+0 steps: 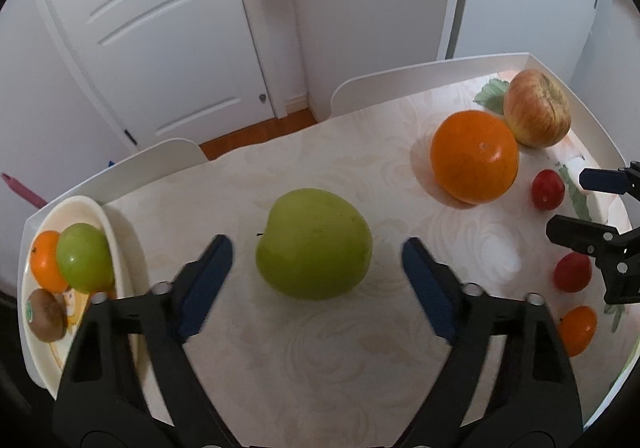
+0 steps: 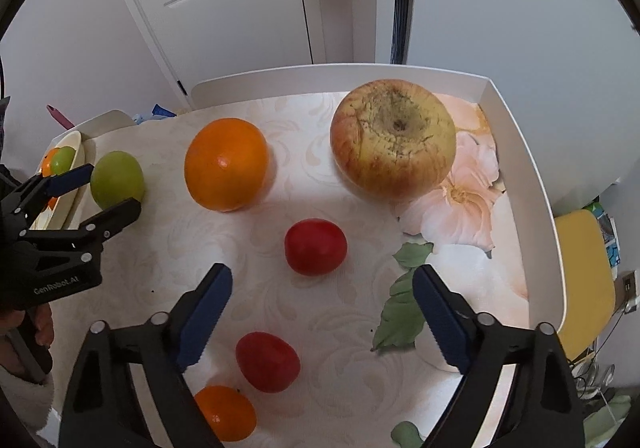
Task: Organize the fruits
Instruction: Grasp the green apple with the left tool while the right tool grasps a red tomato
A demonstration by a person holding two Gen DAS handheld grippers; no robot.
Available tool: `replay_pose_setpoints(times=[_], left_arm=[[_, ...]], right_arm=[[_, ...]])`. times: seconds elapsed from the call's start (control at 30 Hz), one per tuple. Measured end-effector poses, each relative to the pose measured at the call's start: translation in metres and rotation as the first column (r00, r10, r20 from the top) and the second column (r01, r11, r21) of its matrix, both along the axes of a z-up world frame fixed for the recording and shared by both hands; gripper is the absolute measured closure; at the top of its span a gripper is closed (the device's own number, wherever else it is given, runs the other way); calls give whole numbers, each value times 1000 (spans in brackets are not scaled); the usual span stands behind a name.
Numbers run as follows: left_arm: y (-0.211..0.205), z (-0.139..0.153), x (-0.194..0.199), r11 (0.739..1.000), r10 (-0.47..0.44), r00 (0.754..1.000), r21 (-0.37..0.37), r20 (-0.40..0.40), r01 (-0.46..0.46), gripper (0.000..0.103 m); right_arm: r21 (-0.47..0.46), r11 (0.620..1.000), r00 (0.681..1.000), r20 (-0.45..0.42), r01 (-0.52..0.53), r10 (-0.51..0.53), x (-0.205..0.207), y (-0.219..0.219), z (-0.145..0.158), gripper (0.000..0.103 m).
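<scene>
The left claw [image 1: 316,280] is standing released, its blue pads [image 1: 208,288] spread either side of the green apple [image 1: 314,244] without touching it; the apple is sitting on the surface [image 1: 280,348] just ahead of and between the fingertips. Off to that claw's left, a cream plate [image 1: 120,248] is holding a smaller green fruit [image 1: 84,258], a small orange [image 1: 46,260] half hidden behind it, and a kiwi [image 1: 47,314] (the plate's near end is being cut off by the claw's own arm). Ahead and to the right, the large orange [image 1: 474,156] is touching or nearly touching a reddish-yellow apple [image 1: 536,114].

The right claw [image 2: 322,308] is also hanging released, nothing pressed between its pads. A red fruit [image 2: 315,246] is lying just ahead of the gap between its fingers, apart from both. A second red fruit [image 2: 267,362] is lying nearer, inside the gap beside the left finger, and a small mandarin [image 2: 226,412] is showing partly behind that finger's arm, so its full outline is hard to judge. Farther ahead, the reddish-yellow apple is showing its rough, browned underside to this claw.

In the right wrist view the left claw is entering from the left edge, with a hand [image 2: 38,328] and pale sleeve behind it mostly cropped. A white raised rim [image 2: 520,152] is bordering the surface; what lies beyond it on the right is blurred.
</scene>
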State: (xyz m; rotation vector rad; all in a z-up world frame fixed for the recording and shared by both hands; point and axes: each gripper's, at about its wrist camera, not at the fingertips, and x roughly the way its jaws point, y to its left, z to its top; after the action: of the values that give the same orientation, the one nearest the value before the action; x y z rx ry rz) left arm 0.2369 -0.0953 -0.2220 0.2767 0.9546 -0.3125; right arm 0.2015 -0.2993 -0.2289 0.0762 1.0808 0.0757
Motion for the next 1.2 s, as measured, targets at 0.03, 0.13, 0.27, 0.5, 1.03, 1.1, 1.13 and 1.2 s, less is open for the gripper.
replay_pose_setpoints(times=[0.03, 0.13, 0.27, 0.5, 1.03, 1.1, 1.13, 1.2], left_arm=[[-1, -2, 1, 1000, -1, 1000, 2, -6, 1, 19], [-2, -5, 1, 1000, -7, 1000, 5, -8, 7, 23], [-1, -7, 1, 999, -6, 1000, 33, 0, 6, 41], [-1, -6, -5, 998, -29, 1000, 47, -13, 29, 41], [12, -6, -34, 999, 29, 999, 31, -19, -29, 41], [12, -6, -37, 999, 37, 999, 29, -17, -36, 41], [12, -7, -40, 999, 40, 999, 28, -17, -39, 41], [13, -6, -43, 999, 47, 999, 24, -16, -47, 41]], right_arm=[[0, 1000, 1000, 0, 0, 0, 1, -1, 0, 19], [-5, 1000, 1000, -2, 0, 0, 2, 0, -2, 21], [-6, 1000, 1000, -6, 2, -2, 5, 1, -6, 27], [-8, 1000, 1000, 0, -3, 3, 5, 2, -8, 33], [-38, 998, 998, 28, -54, 55, 16, 25, -12, 54], [-43, 997, 998, 32, -60, 62, 18, 28, -13, 60], [-44, 997, 997, 32, -61, 63, 18, 28, -14, 62], [-47, 997, 997, 32, -62, 64, 19, 29, -15, 70]])
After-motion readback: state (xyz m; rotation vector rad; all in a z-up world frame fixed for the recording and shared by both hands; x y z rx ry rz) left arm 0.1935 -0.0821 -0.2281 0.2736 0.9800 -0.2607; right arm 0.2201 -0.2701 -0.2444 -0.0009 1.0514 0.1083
